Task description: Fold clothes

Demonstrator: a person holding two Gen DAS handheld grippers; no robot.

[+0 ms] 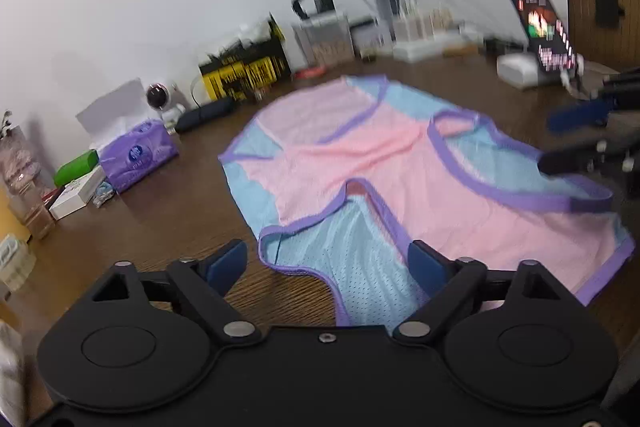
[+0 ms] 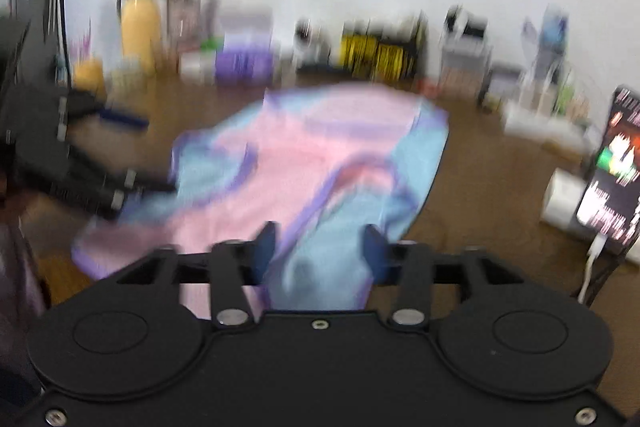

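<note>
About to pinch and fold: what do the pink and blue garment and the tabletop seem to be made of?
Garment: looks like a thin synthetic sports mesh, matt; fine holes show in the blue panel, with purple binding along the edges. Tabletop: dark brown wood grain with a slight sheen, solid wood or laminate; the look cannot settle which.

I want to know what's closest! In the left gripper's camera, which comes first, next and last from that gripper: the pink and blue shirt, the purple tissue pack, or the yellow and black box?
From the left gripper:
1. Pink and blue shirt, its blue strap lying right between the open fingers.
2. Purple tissue pack, off to the left.
3. Yellow and black box, far back by the wall.
</note>
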